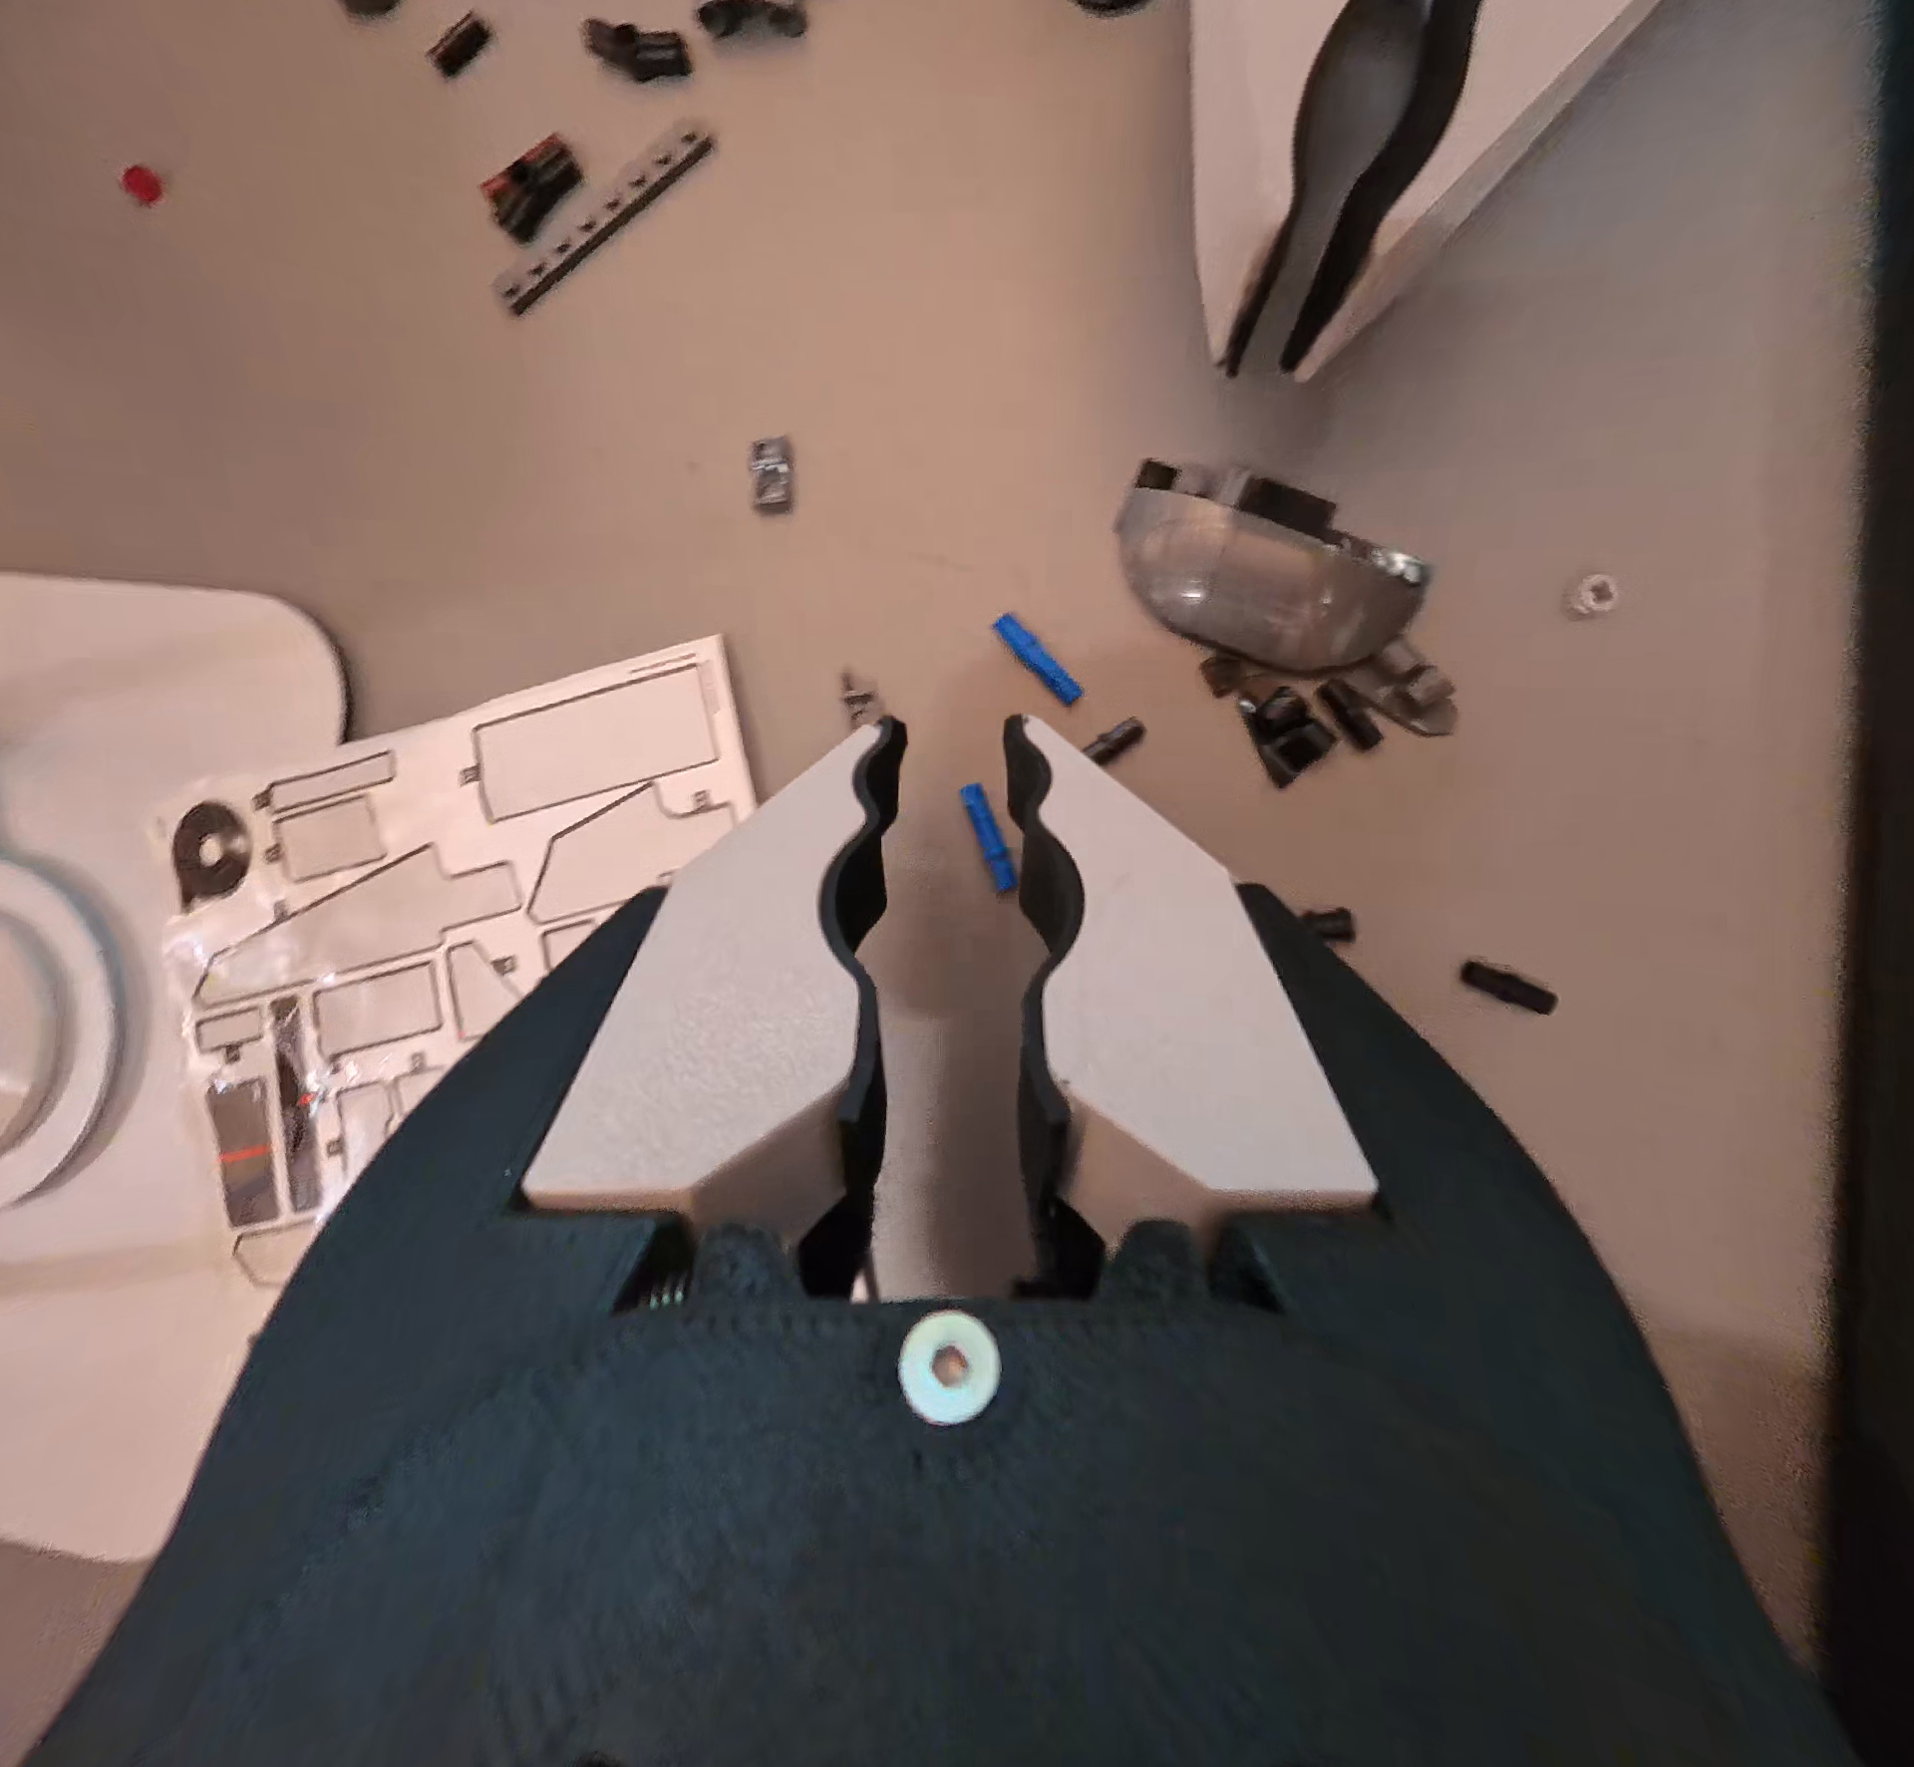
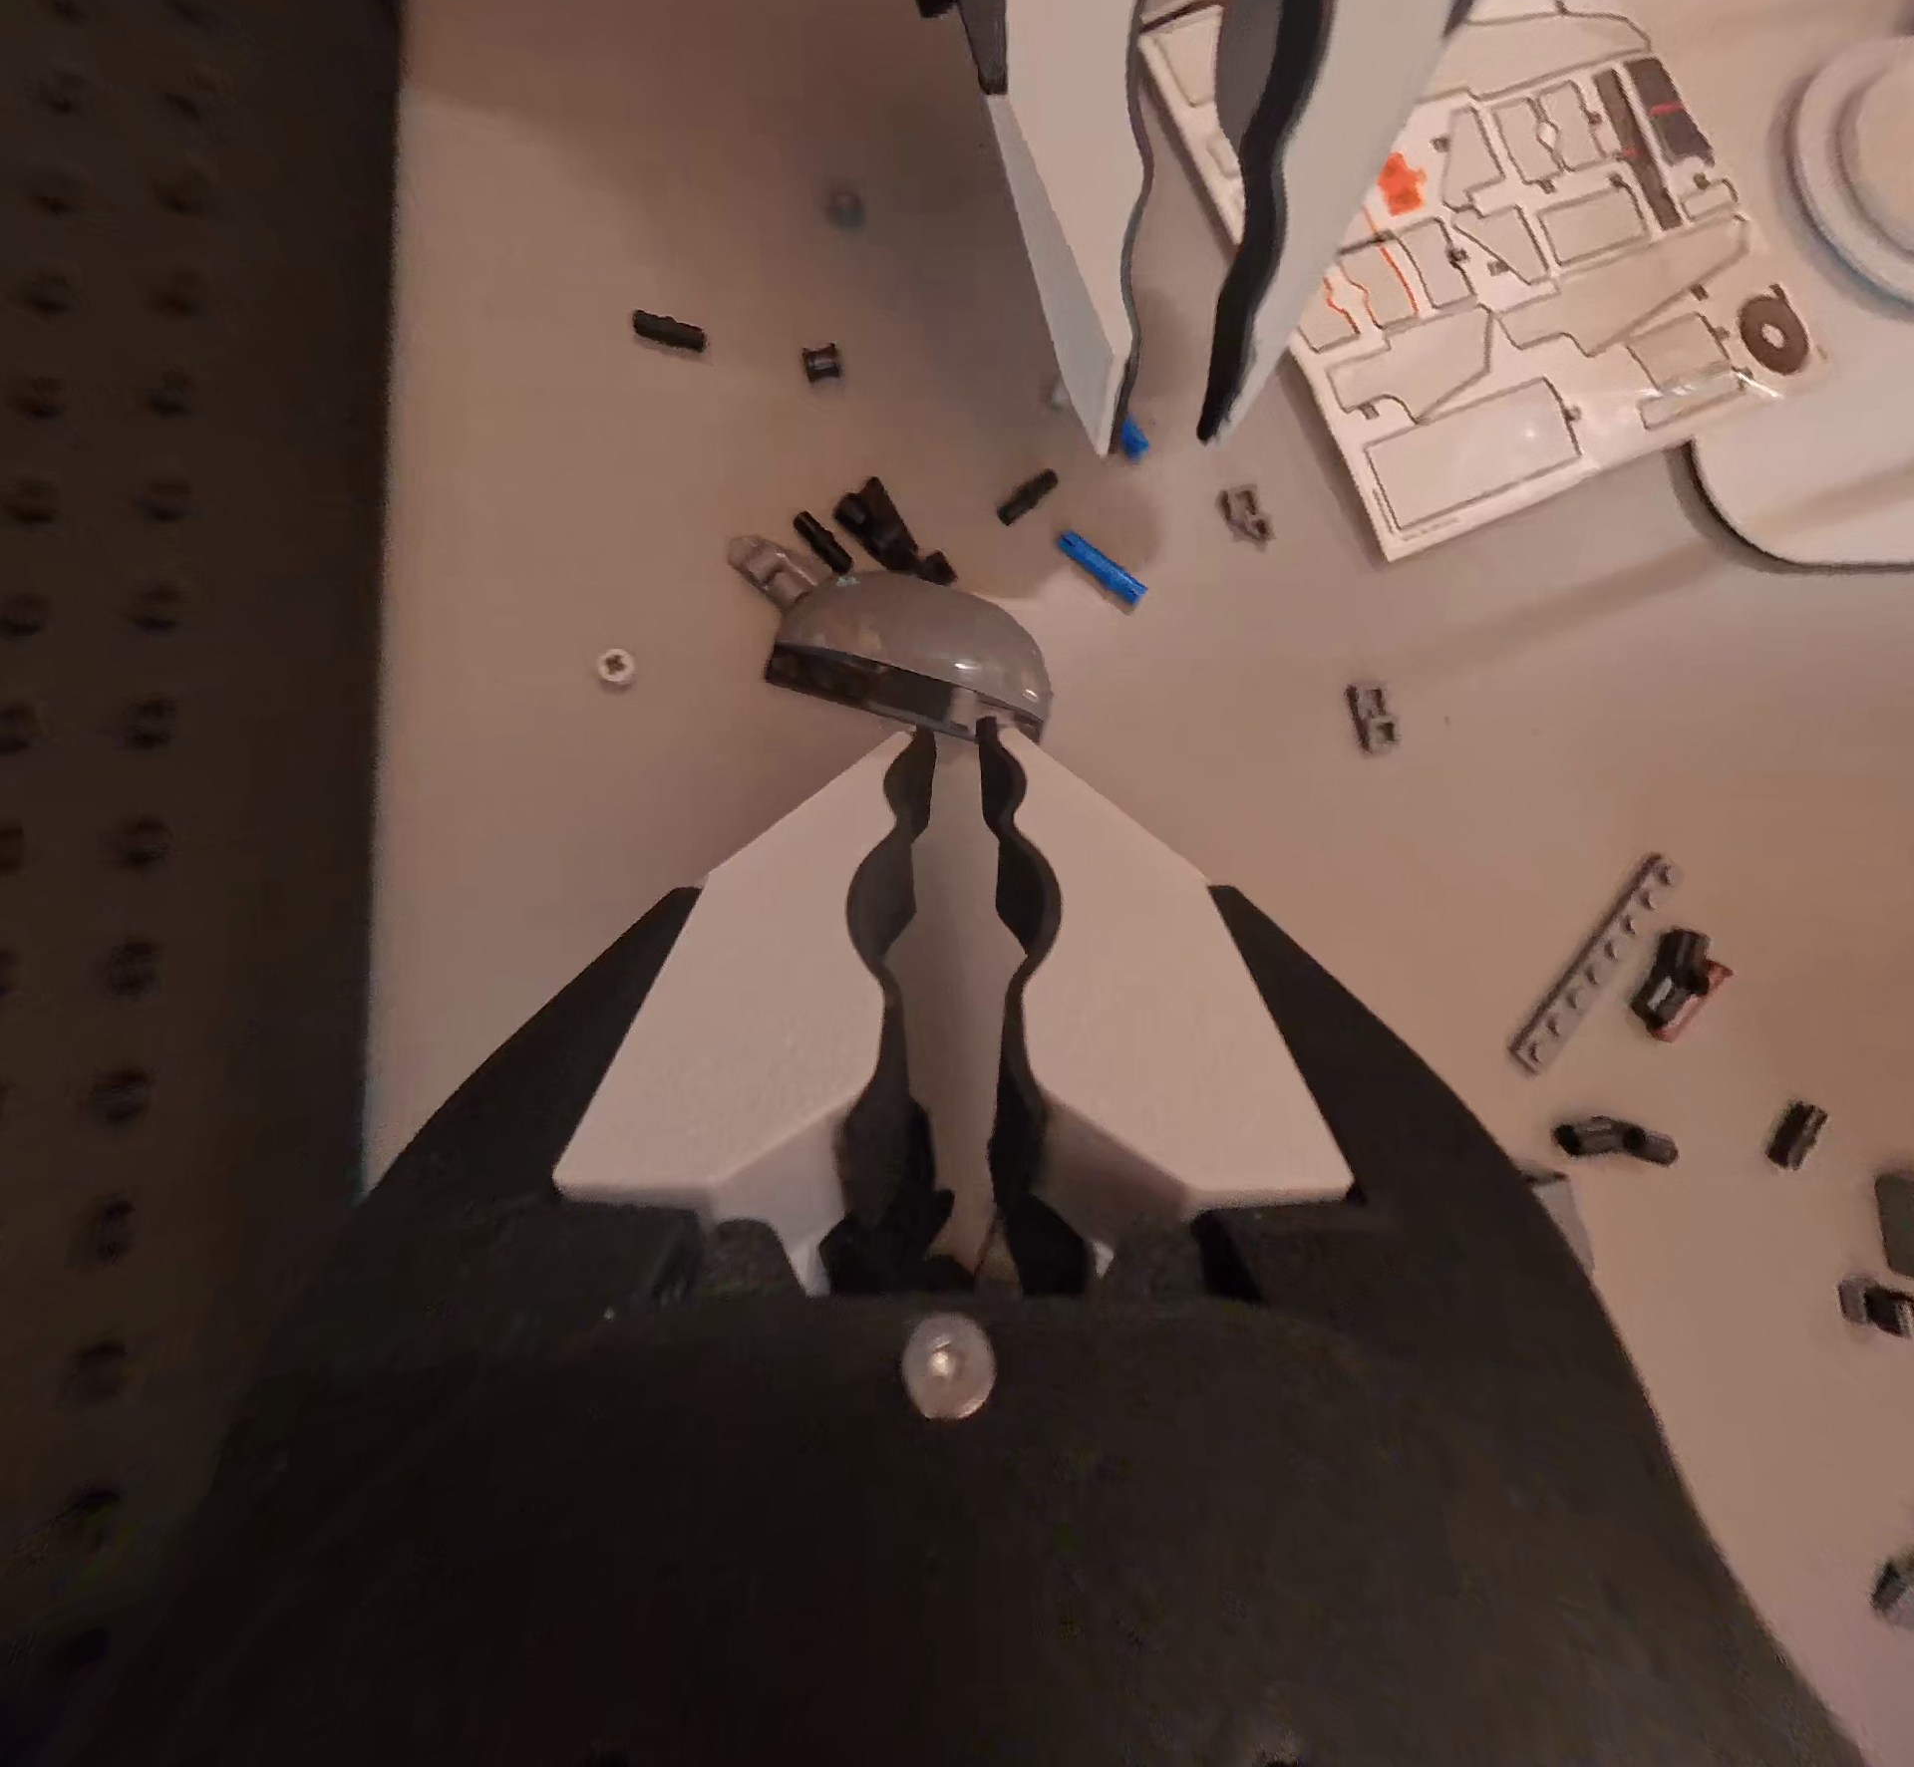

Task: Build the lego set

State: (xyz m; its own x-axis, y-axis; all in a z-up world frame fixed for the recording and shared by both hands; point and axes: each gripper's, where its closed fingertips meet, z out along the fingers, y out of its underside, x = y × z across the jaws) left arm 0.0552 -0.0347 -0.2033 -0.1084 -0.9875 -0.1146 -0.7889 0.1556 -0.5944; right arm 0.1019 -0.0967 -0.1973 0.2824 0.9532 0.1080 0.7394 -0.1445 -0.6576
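Grey dome piece (image 2: 917,656): lego half-dome on the counter (image 2: 1346,837), flat rim tilted towards the right gripper (image 2: 955,734), rounded side away.
Look: smooth glossy grey, dark underside.
Right gripper: jaws narrowly apart, at the dome's rim; grip unclear.
Left gripper (image 1: 955,734): jaws apart, over a blue pin (image 1: 986,835).
Blue pin: long axis along the jaws.

Beige table (image 1: 932,371) holds scattered lego pieces: grey dome (image 1: 1258,578), blue pins (image 1: 1036,659), long grey plate (image 1: 606,218). Sticker sheet (image 1: 466,889) lies at left, partly over a white pad (image 1: 155,682).
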